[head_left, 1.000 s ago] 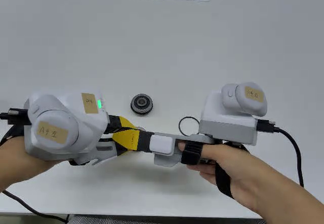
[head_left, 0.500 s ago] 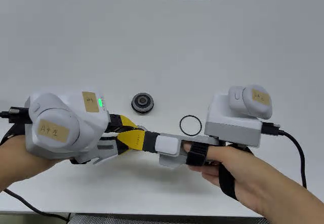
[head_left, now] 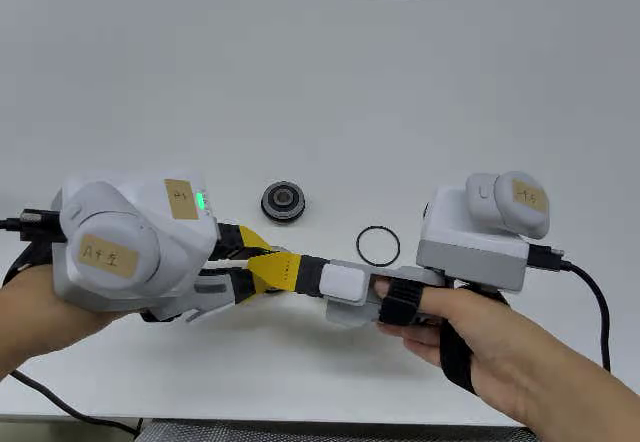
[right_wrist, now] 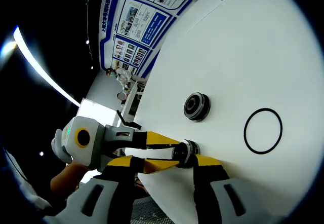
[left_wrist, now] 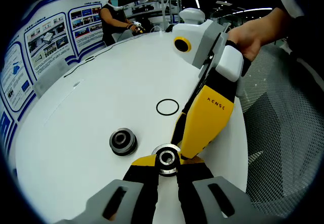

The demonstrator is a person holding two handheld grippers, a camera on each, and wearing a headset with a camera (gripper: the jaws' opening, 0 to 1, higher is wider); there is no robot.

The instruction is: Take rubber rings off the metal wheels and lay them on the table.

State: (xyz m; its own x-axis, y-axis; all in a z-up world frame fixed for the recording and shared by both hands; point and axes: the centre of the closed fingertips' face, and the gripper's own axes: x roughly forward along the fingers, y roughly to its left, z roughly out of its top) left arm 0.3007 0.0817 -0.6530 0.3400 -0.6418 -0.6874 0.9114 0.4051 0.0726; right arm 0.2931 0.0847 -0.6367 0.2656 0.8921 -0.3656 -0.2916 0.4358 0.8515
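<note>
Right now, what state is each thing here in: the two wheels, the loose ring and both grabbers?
held wheel: clamped between the left gripper's jaws.
other wheel: lying on the table, untouched.
rubber ring: loose, lying flat on the table.
left gripper: shut on the held wheel.
right gripper: jaws on either side of the held wheel; grip unclear.

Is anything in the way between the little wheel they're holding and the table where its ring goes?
Nothing visible is. The table below the held wheel is bare. The loose ring and the other wheel lie farther back, out of the way.
</note>
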